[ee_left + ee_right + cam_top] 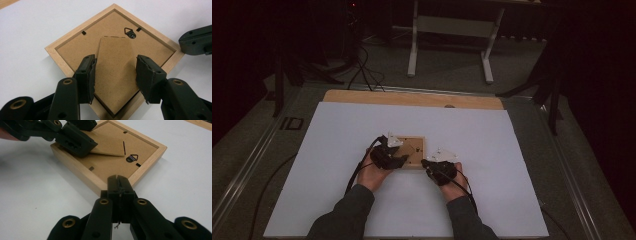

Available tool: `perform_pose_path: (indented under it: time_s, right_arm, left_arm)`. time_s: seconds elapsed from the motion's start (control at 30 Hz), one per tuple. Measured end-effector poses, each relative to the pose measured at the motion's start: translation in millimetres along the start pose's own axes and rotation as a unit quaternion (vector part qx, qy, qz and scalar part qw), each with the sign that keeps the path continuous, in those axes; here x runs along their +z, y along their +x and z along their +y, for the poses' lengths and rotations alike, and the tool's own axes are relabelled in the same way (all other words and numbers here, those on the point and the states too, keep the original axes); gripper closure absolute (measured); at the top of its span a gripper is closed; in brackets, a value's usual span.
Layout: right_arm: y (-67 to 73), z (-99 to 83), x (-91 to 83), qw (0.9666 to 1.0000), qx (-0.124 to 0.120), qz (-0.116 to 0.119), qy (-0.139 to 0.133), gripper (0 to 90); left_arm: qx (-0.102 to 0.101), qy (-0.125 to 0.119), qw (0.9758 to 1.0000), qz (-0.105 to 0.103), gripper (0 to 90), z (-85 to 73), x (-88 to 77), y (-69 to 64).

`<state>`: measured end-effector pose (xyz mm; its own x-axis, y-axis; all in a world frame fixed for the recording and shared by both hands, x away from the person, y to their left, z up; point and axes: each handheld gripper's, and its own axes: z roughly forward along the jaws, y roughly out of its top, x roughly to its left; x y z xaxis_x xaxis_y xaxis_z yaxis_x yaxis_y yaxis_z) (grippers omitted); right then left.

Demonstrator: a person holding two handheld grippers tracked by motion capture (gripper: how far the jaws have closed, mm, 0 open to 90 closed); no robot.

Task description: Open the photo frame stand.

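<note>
My left hand-held gripper [115, 75] jaws wide astride the brown fold-out stand [113, 75] of a pale wooden picture frame [53, 51] lying face down mid-counter [337, 150], my right hand-held gripper [119, 185] closed empty against its edge

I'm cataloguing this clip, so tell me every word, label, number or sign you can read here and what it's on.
"ID": large letters on the dark floor strip left of the table.
Frame back, its stand flap and hanger: no text.
Grippers: no text.
</note>
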<state>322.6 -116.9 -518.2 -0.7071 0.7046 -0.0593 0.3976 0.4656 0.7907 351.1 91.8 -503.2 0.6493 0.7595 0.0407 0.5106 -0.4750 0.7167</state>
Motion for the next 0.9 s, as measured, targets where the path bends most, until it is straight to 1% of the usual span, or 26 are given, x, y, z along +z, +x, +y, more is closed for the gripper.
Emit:
perform_pose_path:
  time_s: [0.17,0.23,0.47,0.6,0.67,0.73,0.77,0.8,0.83,0.9]
  right_arm:
    - [0.0,0.0,0.0,1.0,0.0,0.0,0.0,89.5]
    - [0.0,-0.1,0.0,1.0,0.0,0.0,0.0,89.5]
    - [0.0,-0.1,0.0,1.0,-0.001,0.0,0.0,89.5]
    - [-0.2,-0.1,0.0,1.0,-0.002,0.0,-0.001,89.5]
    - [0.0,-0.2,-0.1,1.0,-0.001,0.0,-0.001,89.5]
    - [0.1,-0.2,-0.1,1.0,-0.001,0.0,-0.001,89.5]
    - [0.1,-0.2,-0.1,1.0,-0.001,0.0,-0.001,89.5]
    - [0.0,-0.2,-0.1,1.0,-0.001,0.0,-0.001,89.5]
    - [0.1,-0.3,-0.1,1.0,-0.002,0.0,-0.001,89.5]
    - [0.0,-0.4,-0.1,1.0,-0.002,0.0,-0.001,89.4]
  left_arm:
    - [0.001,-0.001,1.0,0.0,51.2,3.0,-1.7,0.1]
    - [0.001,-0.004,1.0,0.001,51.2,5.1,-2.2,-0.3]
    - [-0.001,0.001,1.0,-0.005,50.1,5.5,-2.4,2.0]
    - [-0.007,-0.009,0.9999,-0.003,47.1,6.3,-8.7,3.8]
    - [-0.009,-0.016,0.9998,-0.006,46.9,6.3,-13.7,4.8]
    - [-0.005,-0.02,0.9997,-0.011,50.3,5.9,-19.4,5.1]
    - [-0.005,-0.02,0.9997,-0.011,52.6,5.9,-19.4,5.1]
    - [-0.004,-0.024,0.9996,-0.016,52.6,5.0,-25.1,4.4]
    - [-0.003,-0.024,0.9995,-0.02,56.9,4.7,-27.2,4.4]
    - [-0.007,-0.024,0.9992,-0.031,60.8,3.8,-31.1,4.8]
